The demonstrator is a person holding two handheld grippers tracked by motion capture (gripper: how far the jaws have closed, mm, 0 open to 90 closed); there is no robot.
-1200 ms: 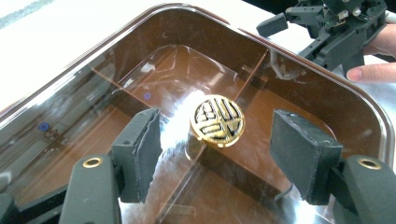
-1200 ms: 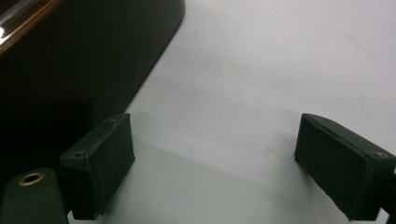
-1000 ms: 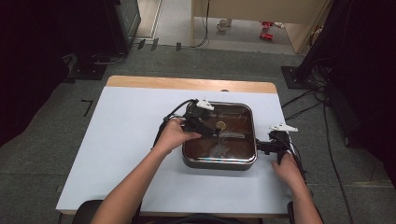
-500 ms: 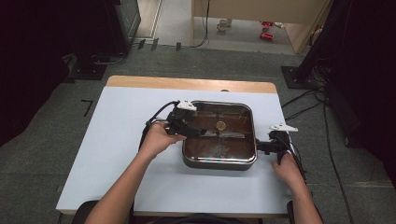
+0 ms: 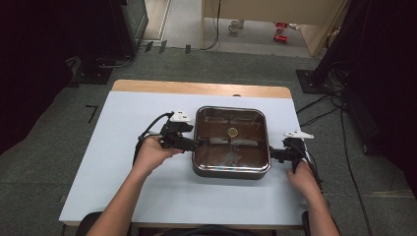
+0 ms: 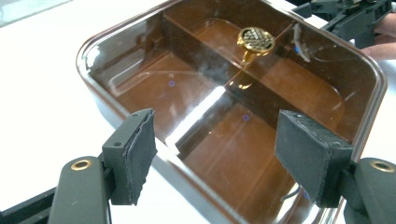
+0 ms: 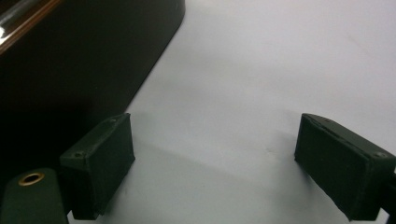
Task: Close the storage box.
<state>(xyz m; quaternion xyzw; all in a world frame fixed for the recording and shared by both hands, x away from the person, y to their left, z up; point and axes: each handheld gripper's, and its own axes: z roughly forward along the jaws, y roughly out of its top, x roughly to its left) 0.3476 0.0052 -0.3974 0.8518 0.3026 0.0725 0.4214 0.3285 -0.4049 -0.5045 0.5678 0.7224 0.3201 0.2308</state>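
Observation:
A square dark pan with a shiny brown inside stands at the table's middle. A round gold knob sits at its centre, seen close up as the gold knob. My left gripper is at the pan's left side, open. In the left gripper view the left gripper has the pan's rim running past between its pads, which do not touch it. My right gripper is at the pan's right side, also open. The right gripper has only white table between its pads, with the pan's wall just to its left.
The white table has a wooden strip along its far edge. Cables trail from my left gripper over the table. Dark stands and cables lie on the grey floor to the right of the table.
My left hand has drawn its gripper leftward, from over the pan near the gold knob to the pan's left rim. The right hand and the pan have not moved.

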